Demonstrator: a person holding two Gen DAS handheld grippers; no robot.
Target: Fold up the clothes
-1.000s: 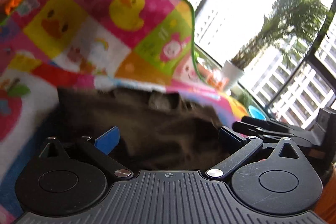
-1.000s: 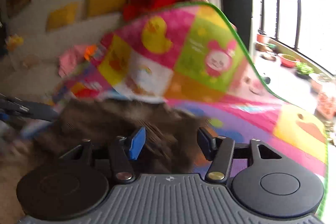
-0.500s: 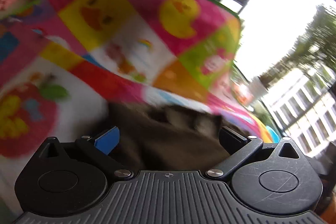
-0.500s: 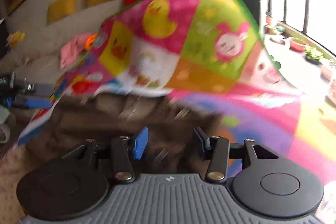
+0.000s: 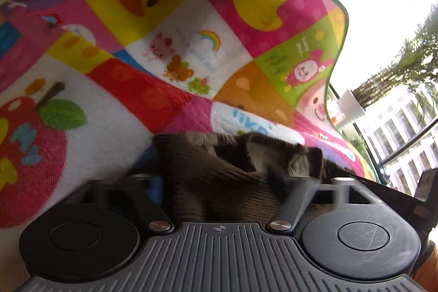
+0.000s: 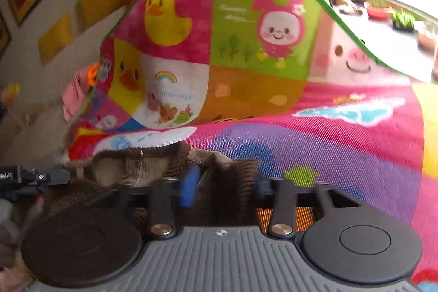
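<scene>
One brown corduroy garment [image 5: 219,182] lies bunched on a bright patchwork play mat [image 5: 169,26], just ahead of both tools; crumpled so, its long axis seems to run left to right, though its facing cannot be told. The left gripper [image 5: 216,182] has its jaws closing around the cloth, blurred, so a firm grip cannot be told. The right gripper [image 6: 224,186] likewise has corduroy between its two blurred jaws. Two yellow ducks show on the mat's raised part
</scene>
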